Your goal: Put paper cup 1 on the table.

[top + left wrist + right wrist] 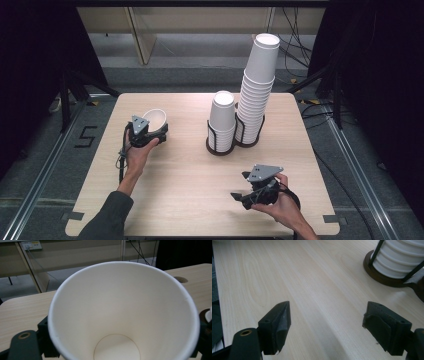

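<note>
One cup (155, 119) — near table (200, 200) left edge

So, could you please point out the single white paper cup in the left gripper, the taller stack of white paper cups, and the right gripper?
Single white paper cup (120, 315), left gripper view, inner wall.
Taller stack of white paper cups (256, 95), high view, mid-stack.
Right gripper (325, 330), right gripper view, between its open jaws.
</note>
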Action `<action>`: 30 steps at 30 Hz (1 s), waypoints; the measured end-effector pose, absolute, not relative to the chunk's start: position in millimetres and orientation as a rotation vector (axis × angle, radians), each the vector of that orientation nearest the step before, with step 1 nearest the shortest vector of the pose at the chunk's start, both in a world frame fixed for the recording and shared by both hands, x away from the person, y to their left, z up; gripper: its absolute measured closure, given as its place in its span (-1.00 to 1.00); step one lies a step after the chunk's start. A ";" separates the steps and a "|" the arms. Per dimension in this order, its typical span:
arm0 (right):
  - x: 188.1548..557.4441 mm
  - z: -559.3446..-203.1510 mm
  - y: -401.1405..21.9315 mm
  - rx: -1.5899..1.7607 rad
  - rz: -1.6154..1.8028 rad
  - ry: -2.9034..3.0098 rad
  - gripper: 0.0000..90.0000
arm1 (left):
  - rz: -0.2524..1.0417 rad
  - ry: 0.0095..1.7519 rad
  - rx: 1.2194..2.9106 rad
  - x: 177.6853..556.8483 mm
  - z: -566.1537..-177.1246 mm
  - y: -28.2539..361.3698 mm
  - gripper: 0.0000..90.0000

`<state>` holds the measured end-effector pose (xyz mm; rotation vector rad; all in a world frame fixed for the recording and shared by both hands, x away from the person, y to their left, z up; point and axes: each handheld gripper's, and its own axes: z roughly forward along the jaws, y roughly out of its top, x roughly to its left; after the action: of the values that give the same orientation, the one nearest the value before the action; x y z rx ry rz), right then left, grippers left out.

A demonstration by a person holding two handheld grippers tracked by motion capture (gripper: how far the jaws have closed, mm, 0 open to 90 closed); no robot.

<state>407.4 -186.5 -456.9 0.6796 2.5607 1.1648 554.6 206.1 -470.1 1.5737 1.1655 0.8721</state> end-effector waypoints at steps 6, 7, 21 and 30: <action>405.6 -456.7 -185.5 0.681 1.172 2.569 -0.51 | 0.899 1.215 1.583 567.6 -481.6 205.5 -0.67; 405.1 -456.6 -185.5 0.688 1.171 2.574 -0.51 | 0.903 1.217 1.588 569.0 -483.0 205.2 -0.67; 404.0 -455.6 -188.9 0.683 1.176 2.572 -0.50 | 0.897 1.235 1.601 574.7 -490.7 203.0 -0.75; 404.1 -455.1 -190.3 0.670 1.169 2.565 -0.50 | 0.849 1.238 1.650 571.5 -497.2 204.9 -0.70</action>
<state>404.1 -190.3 -455.1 0.6696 2.5654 1.1694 571.5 204.9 -497.2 1.6505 1.2378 0.8490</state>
